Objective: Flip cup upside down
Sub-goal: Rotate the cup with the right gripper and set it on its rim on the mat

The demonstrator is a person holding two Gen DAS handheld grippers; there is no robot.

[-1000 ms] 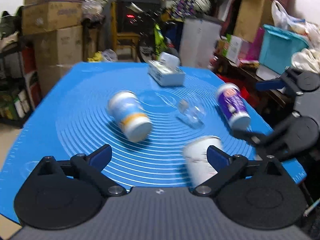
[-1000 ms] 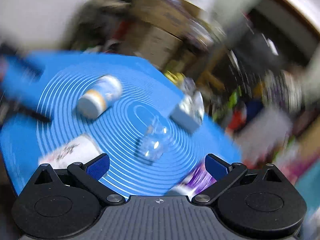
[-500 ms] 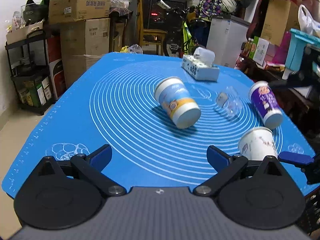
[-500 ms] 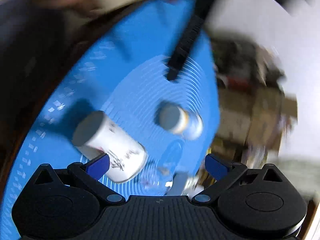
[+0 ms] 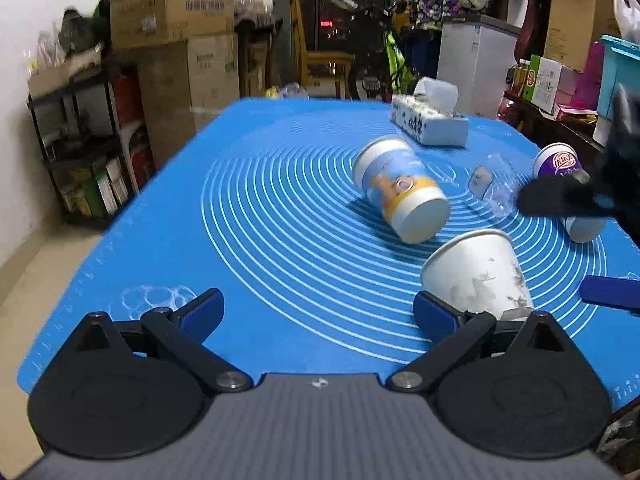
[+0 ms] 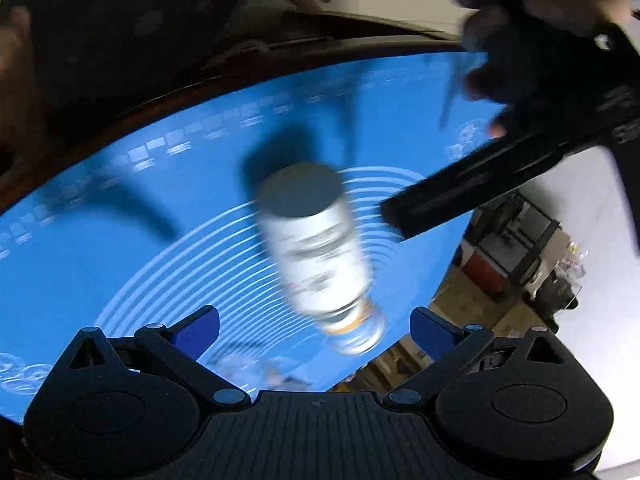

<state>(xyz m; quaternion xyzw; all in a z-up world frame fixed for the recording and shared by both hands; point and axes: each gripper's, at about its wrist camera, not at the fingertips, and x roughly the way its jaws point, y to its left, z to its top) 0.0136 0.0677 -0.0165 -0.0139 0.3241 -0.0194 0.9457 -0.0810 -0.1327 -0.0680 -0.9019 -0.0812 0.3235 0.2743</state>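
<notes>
A white paper cup lies on its side on the blue mat, just beyond my left gripper's right fingertip. It shows blurred in the right wrist view, centred ahead of my right gripper. My left gripper is open and empty near the mat's front edge. My right gripper is open and empty; its fingers show at the right edge of the left wrist view, beside the white cup.
A blue-and-yellow cup, a clear plastic cup and a purple cup lie on their sides. A tissue box stands at the back. Boxes and shelves surround the table. The left gripper's body crosses the right wrist view.
The left gripper has shifted left, so the cups sit further right in its view. The right gripper has swung round fast over the white cup, which now sits centred ahead of it.
</notes>
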